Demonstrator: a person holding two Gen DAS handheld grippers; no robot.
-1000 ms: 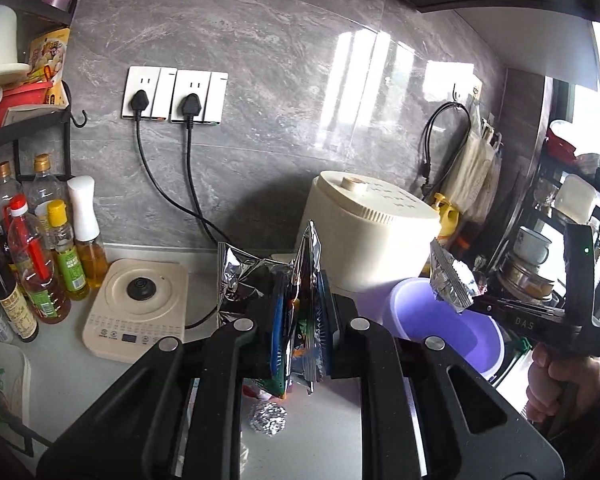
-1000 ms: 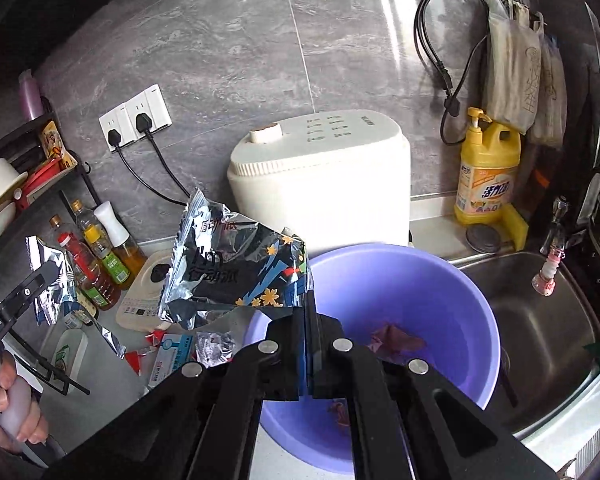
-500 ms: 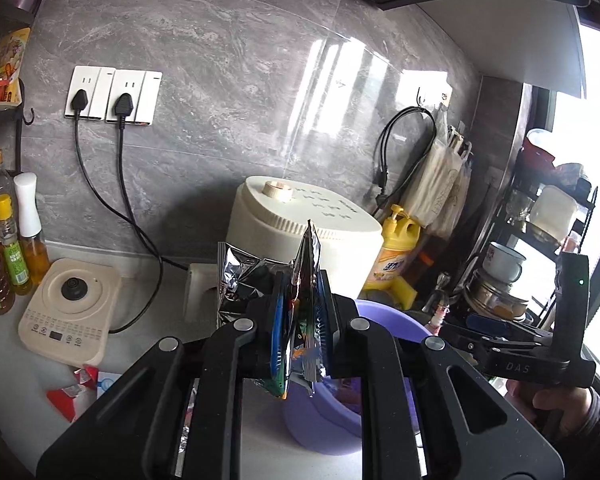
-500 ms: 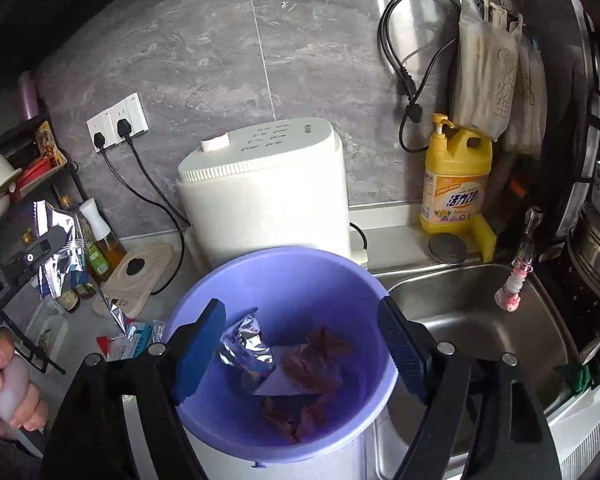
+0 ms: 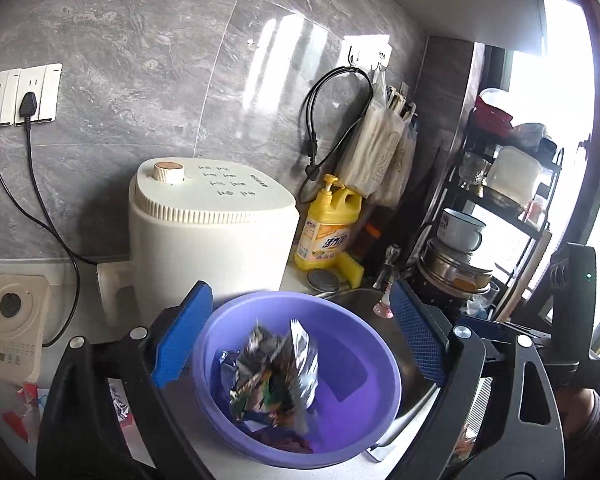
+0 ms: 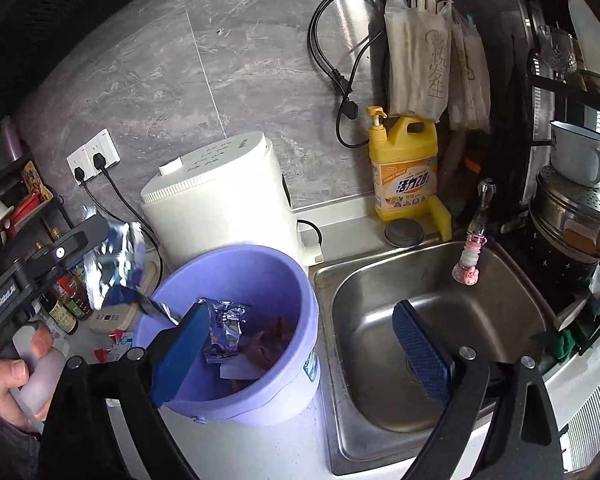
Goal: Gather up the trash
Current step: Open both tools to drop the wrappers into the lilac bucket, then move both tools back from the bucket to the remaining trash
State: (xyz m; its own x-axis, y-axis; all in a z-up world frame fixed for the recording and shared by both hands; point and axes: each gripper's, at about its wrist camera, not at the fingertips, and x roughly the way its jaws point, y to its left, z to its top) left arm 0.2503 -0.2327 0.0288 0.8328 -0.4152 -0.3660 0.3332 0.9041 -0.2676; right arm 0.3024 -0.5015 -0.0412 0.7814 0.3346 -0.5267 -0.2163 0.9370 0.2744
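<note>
Inside the round purple plastic bucket (image 5: 380, 412), crinkled foil wrappers (image 5: 276, 372); both grippers' jaws opening, empty.

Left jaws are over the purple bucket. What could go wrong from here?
1. The left gripper has its jaws opening; the foil wrapper, blurred, hangs near the rim of the purple bucket and may land on the counter.
2. The bucket stands right beside the sink; a bump could tip it in.

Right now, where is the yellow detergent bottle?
In both wrist views the yellow detergent bottle stands against the back wall, to the right of the white appliance, behind the sink, under the hanging bags.
</note>
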